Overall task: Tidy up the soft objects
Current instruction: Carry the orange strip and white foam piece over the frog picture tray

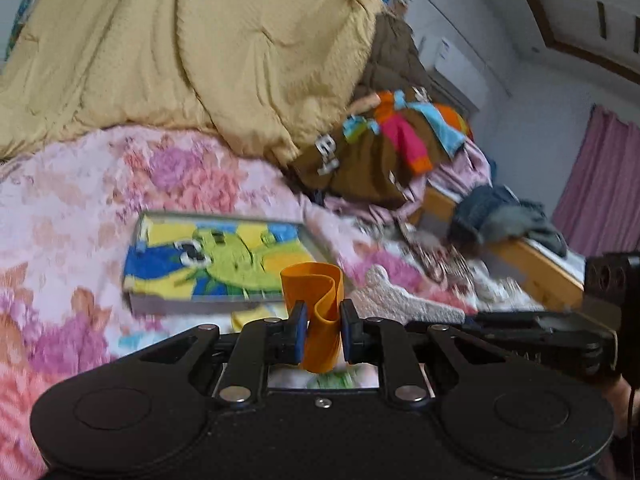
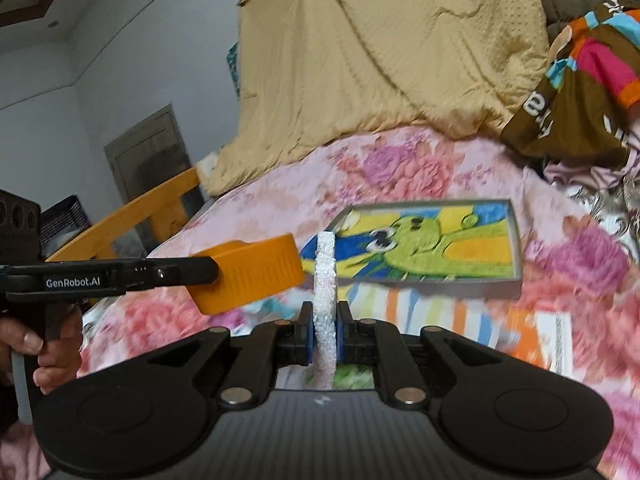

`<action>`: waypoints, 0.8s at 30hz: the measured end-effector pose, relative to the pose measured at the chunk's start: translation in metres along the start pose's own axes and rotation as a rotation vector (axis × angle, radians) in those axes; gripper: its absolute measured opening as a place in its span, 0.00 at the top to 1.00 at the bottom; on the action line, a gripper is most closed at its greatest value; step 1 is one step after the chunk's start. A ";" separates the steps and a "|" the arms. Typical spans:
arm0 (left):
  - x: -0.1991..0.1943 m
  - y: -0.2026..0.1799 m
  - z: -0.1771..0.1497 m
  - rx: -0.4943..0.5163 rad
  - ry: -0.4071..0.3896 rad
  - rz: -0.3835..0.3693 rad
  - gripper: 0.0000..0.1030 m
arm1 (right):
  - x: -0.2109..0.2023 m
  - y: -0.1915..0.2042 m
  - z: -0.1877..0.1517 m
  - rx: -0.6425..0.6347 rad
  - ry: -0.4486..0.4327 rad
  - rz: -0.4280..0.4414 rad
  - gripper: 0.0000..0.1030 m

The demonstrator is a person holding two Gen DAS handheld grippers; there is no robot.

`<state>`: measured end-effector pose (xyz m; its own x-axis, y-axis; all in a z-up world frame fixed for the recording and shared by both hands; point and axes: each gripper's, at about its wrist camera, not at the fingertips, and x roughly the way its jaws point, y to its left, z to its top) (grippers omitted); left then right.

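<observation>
An orange soft band [image 1: 320,300], squashed into a curl, is pinched between the blue pads of my left gripper [image 1: 323,332], which is shut on it above the bed. In the right wrist view the same orange piece [image 2: 252,276] hangs at the left in the left gripper [image 2: 208,270]. My right gripper [image 2: 325,336] is shut on a flat white sparkly foam shape [image 2: 325,288], seen edge-on. That white shape [image 1: 400,298] also shows beside the orange one, held by the right gripper [image 1: 424,326]. A grey-rimmed tray [image 1: 192,303] [image 2: 440,280] with a green frog picture lies just beyond both.
A floral pink bedspread [image 1: 80,200] covers the bed, with a bunched yellow quilt [image 1: 200,40] behind. Brown and colourful clothes [image 1: 380,148] pile up at the right. The wooden bed rail [image 1: 540,264] carries dark garments. A person's hand [image 2: 44,356] grips the left handle.
</observation>
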<state>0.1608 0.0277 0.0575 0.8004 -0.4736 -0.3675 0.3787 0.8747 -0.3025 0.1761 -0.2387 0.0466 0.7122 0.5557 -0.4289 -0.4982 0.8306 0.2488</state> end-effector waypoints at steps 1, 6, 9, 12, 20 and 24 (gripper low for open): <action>0.005 0.002 0.003 -0.006 -0.011 0.009 0.82 | 0.006 -0.005 0.004 0.005 -0.005 -0.008 0.89; 0.042 0.018 0.018 -0.044 -0.046 0.050 0.82 | 0.037 -0.022 0.018 0.013 -0.021 -0.043 0.89; 0.066 0.032 0.024 -0.074 -0.052 0.064 0.82 | 0.059 -0.029 0.027 0.015 -0.032 -0.059 0.89; 0.087 0.047 0.028 -0.108 -0.056 0.076 0.82 | 0.082 -0.037 0.035 0.038 -0.041 -0.074 0.89; 0.137 0.096 0.029 -0.226 -0.048 0.129 0.82 | 0.144 -0.058 0.049 0.118 -0.011 -0.083 0.89; 0.154 0.115 0.029 -0.273 -0.044 0.148 0.82 | 0.166 -0.061 0.051 0.117 0.013 -0.091 0.89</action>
<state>0.3412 0.0583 -0.0080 0.8590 -0.3335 -0.3884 0.1228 0.8708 -0.4761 0.3501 -0.1950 0.0042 0.7448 0.4784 -0.4652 -0.3704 0.8763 0.3081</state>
